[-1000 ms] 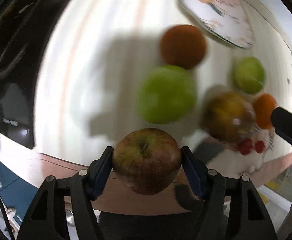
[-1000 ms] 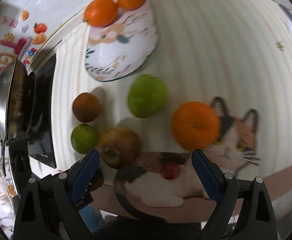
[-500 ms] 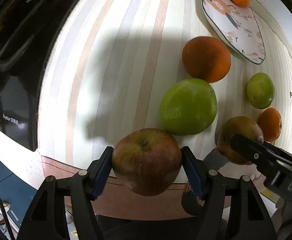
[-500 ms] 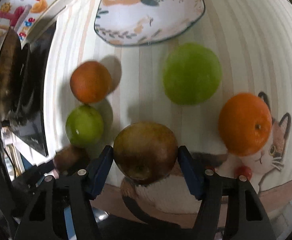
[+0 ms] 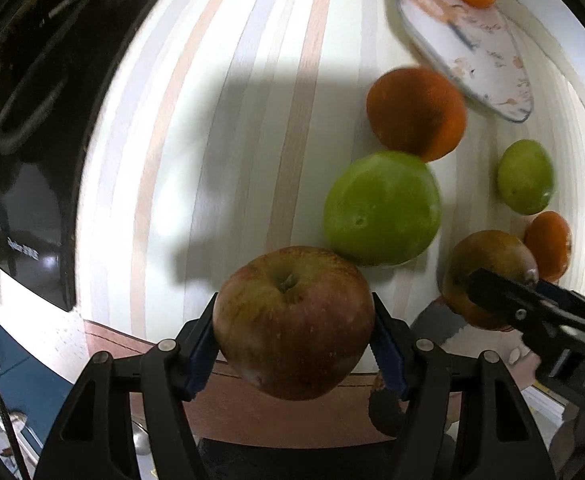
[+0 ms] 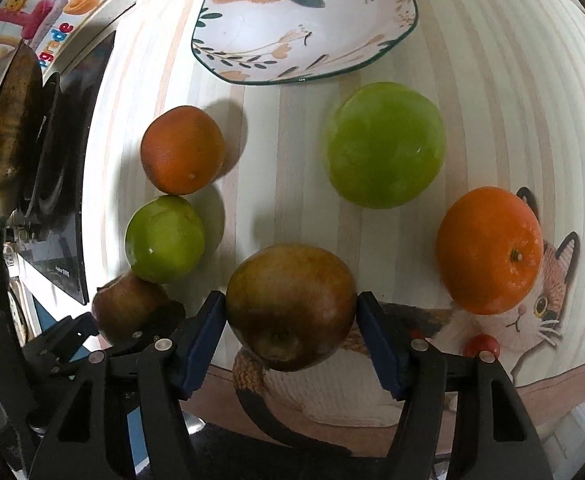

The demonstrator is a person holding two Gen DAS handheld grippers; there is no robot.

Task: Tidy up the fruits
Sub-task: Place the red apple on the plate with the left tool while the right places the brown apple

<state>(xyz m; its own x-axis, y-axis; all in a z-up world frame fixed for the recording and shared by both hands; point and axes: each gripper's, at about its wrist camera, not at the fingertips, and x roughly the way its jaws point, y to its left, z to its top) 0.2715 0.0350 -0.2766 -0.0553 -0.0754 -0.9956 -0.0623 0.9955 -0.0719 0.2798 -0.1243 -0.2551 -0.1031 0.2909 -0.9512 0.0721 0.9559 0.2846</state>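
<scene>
Left gripper [image 5: 294, 330] clamping red apple [image 5: 292, 320], right gripper [image 6: 292, 322] clamping brownish apple [image 6: 290, 306] (stem end down), both near plate [image 6: 304, 40]

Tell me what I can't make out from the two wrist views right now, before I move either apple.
- Oranges on the plate: right wrist view cuts them at the top edge; left wrist view blurs them.
- Underside of the red apple in the left gripper: hidden by the apple itself.
- Right gripper contact on the brownish apple: far side hidden.
- Cat mat: partly covered by the loose orange and gripper.
</scene>
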